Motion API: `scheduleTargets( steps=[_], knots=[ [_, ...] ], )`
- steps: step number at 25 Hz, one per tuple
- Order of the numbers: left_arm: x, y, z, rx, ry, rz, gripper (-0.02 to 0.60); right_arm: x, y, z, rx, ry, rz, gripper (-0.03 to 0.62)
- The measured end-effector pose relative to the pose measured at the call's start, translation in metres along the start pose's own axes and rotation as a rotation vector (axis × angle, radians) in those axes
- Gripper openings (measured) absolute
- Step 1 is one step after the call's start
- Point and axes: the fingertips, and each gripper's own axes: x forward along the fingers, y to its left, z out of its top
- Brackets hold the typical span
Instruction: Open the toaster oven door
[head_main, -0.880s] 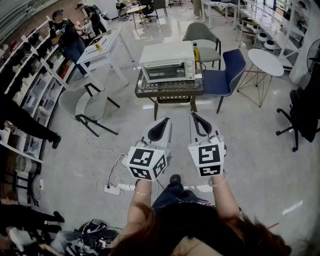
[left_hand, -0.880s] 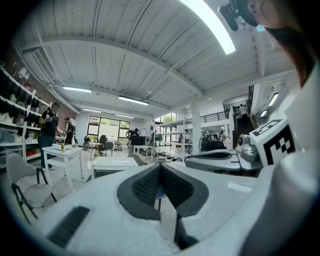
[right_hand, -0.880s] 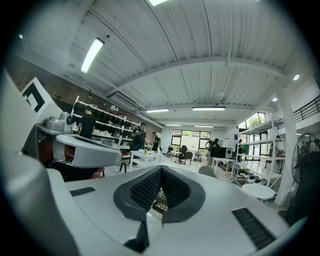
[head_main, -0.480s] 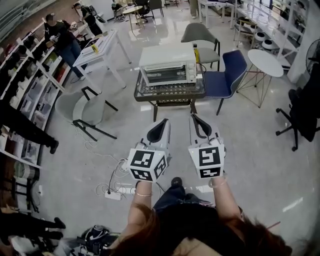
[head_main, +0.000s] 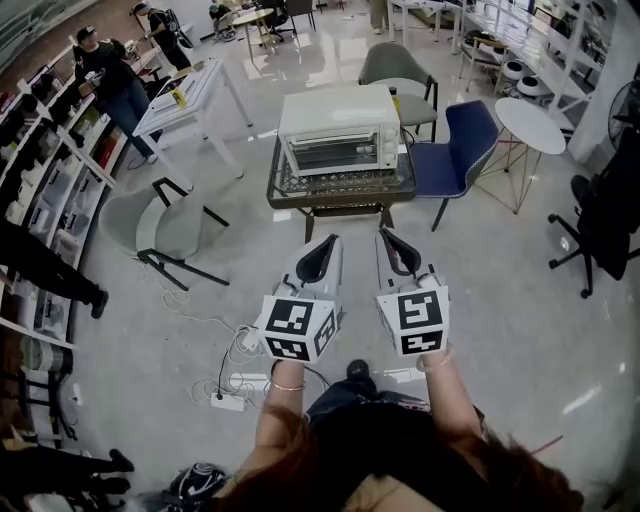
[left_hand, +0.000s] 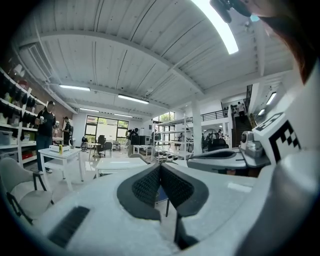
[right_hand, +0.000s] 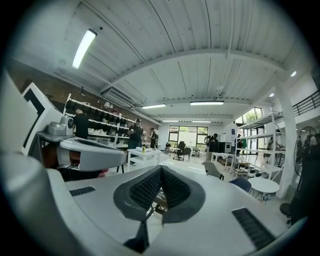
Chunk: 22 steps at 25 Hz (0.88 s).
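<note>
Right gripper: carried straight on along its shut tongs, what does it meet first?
The way looks free close in. Further on, the right gripper would probably meet the white toaster oven on the dark glass-topped table. Depth is unclear, so it could reach the table's near edge first.

My head view looks steeply down from above and behind the left hand-held gripper (head_main: 325, 248) and right hand-held gripper (head_main: 388, 240). Each gripper view sits close behind its own jaws, facing level ahead; both share the windows (left_hand: 102, 131) far beyond them.
</note>
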Motion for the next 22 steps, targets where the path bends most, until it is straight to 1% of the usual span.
scheduleTargets(
  steps=[6, 12, 17, 22],
  knots=[
    [0.002, 0.034, -0.003, 0.017, 0.004, -0.012, 0.011, 0.031, 0.015, 0.002, -0.002, 0.030, -0.021, -0.006],
    [0.010, 0.055, -0.010, 0.022, 0.011, -0.034, 0.011, 0.053, 0.025, -0.005, 0.003, 0.053, -0.034, -0.006],
    [0.018, 0.074, -0.009, 0.000, -0.001, -0.042, 0.011, 0.074, 0.028, -0.005, -0.001, 0.058, -0.043, 0.003],
    [0.035, 0.086, -0.005, 0.000, -0.015, -0.037, 0.012, 0.093, 0.021, -0.005, -0.018, 0.056, -0.044, 0.003]
  ],
)
